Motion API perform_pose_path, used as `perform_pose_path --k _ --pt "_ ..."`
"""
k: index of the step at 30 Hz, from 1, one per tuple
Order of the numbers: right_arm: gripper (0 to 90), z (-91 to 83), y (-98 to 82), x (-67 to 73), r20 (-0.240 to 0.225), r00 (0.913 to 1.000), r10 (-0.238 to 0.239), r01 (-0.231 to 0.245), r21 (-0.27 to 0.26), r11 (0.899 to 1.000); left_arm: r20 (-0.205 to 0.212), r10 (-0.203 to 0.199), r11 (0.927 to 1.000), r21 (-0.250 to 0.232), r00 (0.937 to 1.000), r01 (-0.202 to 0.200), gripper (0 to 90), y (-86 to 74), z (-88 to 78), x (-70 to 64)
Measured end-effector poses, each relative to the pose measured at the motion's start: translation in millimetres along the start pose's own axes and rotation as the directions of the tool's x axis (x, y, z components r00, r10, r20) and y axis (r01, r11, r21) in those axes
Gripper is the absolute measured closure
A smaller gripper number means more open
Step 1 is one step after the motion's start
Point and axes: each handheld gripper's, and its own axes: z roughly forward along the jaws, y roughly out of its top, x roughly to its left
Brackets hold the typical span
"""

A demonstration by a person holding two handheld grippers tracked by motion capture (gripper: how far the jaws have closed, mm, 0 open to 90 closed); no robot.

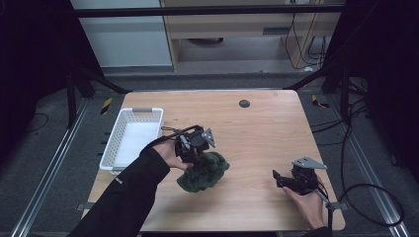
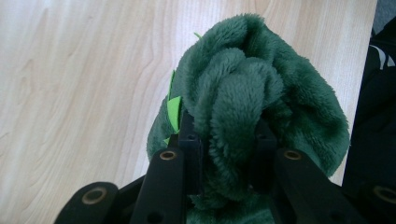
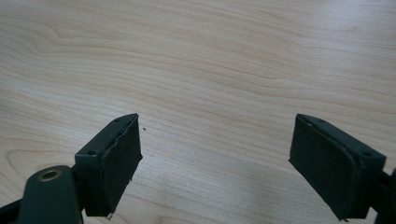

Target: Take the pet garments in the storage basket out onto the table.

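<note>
Left tongs point(image 1: 197, 154) are clamping a fold of the green plush cloth point(image 1: 203, 172), which is sagging onto the counter point(image 1: 257, 128) just right of the white basket point(image 1: 129, 138), apparently touching the wood. Right tongs point(image 3: 215, 158) are resting well right of the basket, jaws gaping wide with nothing between them.

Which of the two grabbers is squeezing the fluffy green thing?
The left gripper: its jaws pinch the green plush cloth. The right gripper is open over bare table.
</note>
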Motion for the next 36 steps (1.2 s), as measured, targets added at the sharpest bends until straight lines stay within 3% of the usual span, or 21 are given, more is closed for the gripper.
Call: perform_pose_path --k 12,27,31,36 --pt "16.4 0.3 -0.1 0.9 -0.002 1.0000 0.002 -0.002 0.005 1.000 0.033 0.032 0.9989 0.032 0.9989 -0.033 72.1 6.5 32.1 -2.0" --pt "16.3 0.6 -0.3 0.8 -0.006 1.0000 0.002 -0.002 0.007 1.000 0.068 0.035 0.9982 0.046 0.9971 -0.038 69.6 3.1 70.8 -5.1" --pt "16.3 1.2 -0.6 1.0 -0.004 1.0000 0.001 -0.001 0.009 1.000 0.073 0.033 0.9990 0.029 0.9968 -0.035 65.5 1.4 72.9 -5.8" --pt "16.2 1.0 -0.5 1.0 -0.003 1.0000 -0.002 0.002 0.009 1.000 0.075 0.029 0.9993 0.023 0.9968 -0.031 53.6 1.2 71.5 -7.0"
